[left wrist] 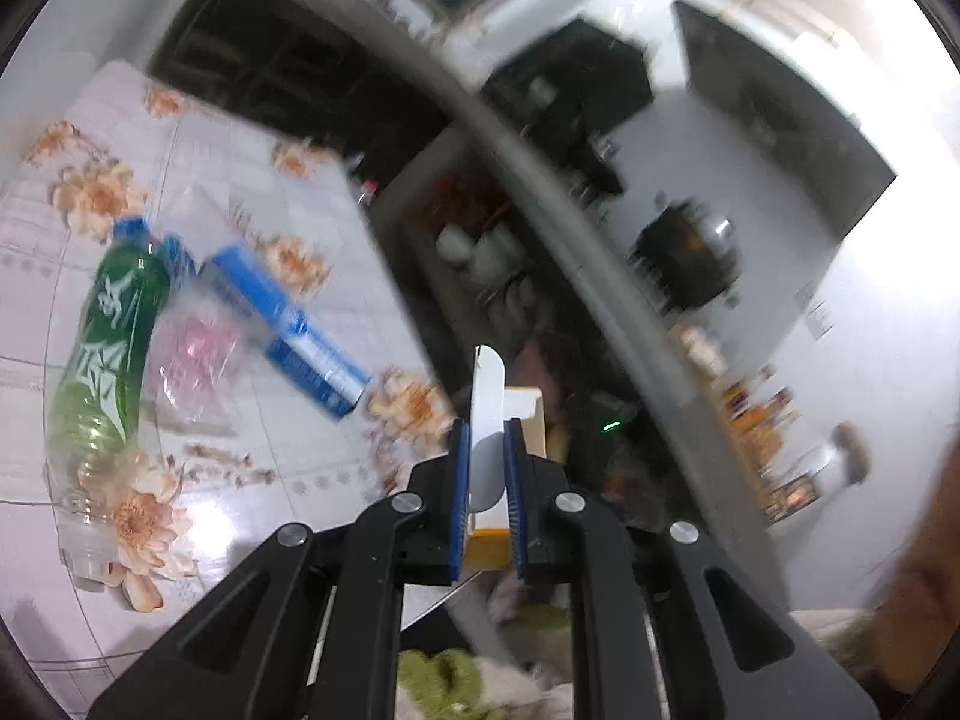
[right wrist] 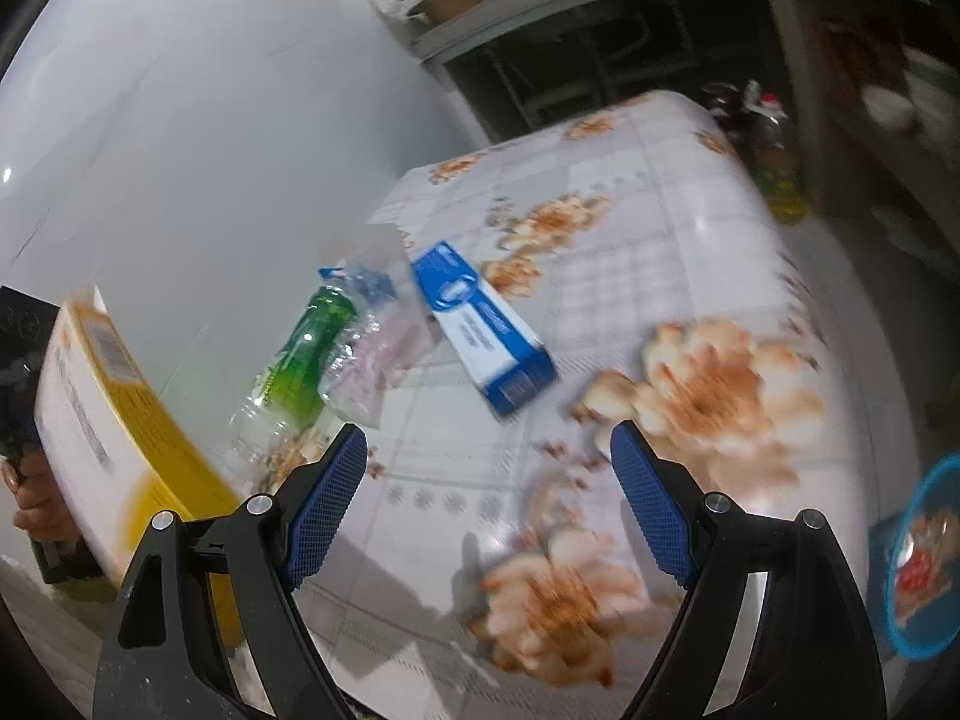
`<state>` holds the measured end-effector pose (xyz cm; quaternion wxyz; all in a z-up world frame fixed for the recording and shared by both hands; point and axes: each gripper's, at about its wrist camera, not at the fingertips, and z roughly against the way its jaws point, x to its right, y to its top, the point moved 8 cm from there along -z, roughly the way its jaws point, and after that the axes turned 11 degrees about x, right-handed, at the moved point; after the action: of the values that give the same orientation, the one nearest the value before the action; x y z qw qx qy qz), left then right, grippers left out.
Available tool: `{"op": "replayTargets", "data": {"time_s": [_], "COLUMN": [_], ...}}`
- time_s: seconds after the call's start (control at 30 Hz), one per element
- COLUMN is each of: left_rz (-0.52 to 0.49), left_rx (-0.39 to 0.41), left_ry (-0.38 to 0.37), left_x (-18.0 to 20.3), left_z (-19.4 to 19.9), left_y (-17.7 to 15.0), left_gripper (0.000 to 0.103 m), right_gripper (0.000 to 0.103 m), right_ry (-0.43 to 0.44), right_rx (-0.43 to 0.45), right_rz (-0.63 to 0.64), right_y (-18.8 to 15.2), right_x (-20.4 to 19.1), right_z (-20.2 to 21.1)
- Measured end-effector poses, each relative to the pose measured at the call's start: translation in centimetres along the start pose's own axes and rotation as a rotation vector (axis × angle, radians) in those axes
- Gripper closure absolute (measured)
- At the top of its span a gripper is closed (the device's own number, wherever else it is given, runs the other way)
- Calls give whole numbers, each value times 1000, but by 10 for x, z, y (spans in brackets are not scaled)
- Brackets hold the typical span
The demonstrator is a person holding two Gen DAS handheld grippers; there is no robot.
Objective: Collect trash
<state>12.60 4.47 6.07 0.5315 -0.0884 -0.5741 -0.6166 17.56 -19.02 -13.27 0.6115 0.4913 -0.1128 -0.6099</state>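
My left gripper [left wrist: 487, 426] is shut on a white and yellow carton [left wrist: 489, 456], held off the right edge of the floral table [left wrist: 252, 180]. The carton also shows at the left of the right wrist view [right wrist: 102, 420]. On the table lie a green plastic bottle [left wrist: 111, 336] with a blue cap, a blue and white box [left wrist: 288, 324] and a clear plastic bag [left wrist: 192, 360]. My right gripper [right wrist: 489, 450] is open and empty above the table's near part, short of the box [right wrist: 486, 330], the bottle [right wrist: 300, 354] and the bag [right wrist: 366, 360].
A blue bin [right wrist: 924, 558] with trash inside sits beyond the table's right edge. A bottle of yellow liquid [right wrist: 777, 162] stands on the floor behind the table. Shelves with dishes [left wrist: 486, 252] and a grey counter [left wrist: 570, 192] lie past the table.
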Motion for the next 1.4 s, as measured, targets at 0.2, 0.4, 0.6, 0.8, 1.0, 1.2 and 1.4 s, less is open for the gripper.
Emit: {"op": "replayTargets", "data": {"time_s": [0.2, 0.4, 0.6, 0.8, 1.0, 1.2, 1.4], "left_rz": [-48, -133, -195, -119, -84, -126, -114], "left_rx": [-154, -95, -163, -182, -192, -188, -174], "left_ry": [279, 339, 361, 421, 432, 555, 699], "left_x": [-70, -60, -46, -70, -79, -83, -95], "left_z": [-73, -74, -58, -56, -73, -105, -131], "left_y": [-30, -33, -68, -89, -89, -91, -101], "left_gripper": [84, 59, 44, 36, 21, 9, 8], "right_gripper": [23, 23, 23, 22, 22, 22, 22], "right_ry": [-27, 27, 172, 283, 334, 212, 138], "right_rx": [14, 29, -75, -226, -220, -130, -67], "right_rz": [-110, -144, -165, -70, -12, -120, -206], "right_y": [-16, -16, -35, -76, -85, -78, -75], "right_x": [29, 26, -9, -63, -80, -38, -9], "right_z": [25, 36, 4, -14, 9, 43, 72]}}
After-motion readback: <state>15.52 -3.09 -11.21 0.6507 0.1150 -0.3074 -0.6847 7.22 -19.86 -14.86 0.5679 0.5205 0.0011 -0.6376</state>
